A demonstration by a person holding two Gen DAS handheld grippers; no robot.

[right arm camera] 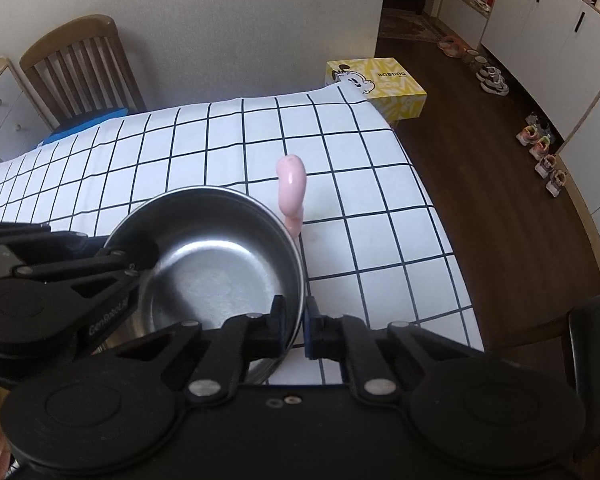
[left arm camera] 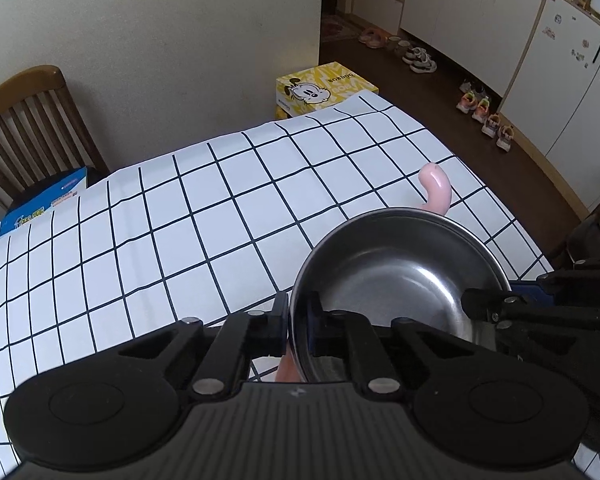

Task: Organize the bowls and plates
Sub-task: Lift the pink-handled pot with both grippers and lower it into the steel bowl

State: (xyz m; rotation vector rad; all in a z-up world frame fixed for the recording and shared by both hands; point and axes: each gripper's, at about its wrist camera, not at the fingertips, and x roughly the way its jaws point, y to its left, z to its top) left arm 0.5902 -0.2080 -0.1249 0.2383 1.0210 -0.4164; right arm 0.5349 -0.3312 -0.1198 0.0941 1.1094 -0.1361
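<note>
A shiny steel bowl [left arm camera: 400, 272] is over the near right part of the table with the white grid cloth [left arm camera: 180, 220]. My left gripper [left arm camera: 298, 314] is shut on the bowl's left rim, one finger inside and one outside. My right gripper [right arm camera: 296, 316] is shut on the bowl's [right arm camera: 220, 256] right rim in the same way. Each gripper shows in the other's view, the right gripper [left arm camera: 484, 308] and the left gripper [right arm camera: 140, 256]. A pink curved handle [right arm camera: 292, 188] sticks out past the bowl's far rim; the pink handle [left arm camera: 436, 188] shows in the left wrist view too.
A wooden chair [right arm camera: 76, 68] with a blue box [left arm camera: 40, 208] on it stands behind the table's far edge. A yellow cartoon box [right arm camera: 380, 84] sits on the floor past the far right corner. Shoes [right arm camera: 540, 148] line the white cupboards [right arm camera: 540, 12].
</note>
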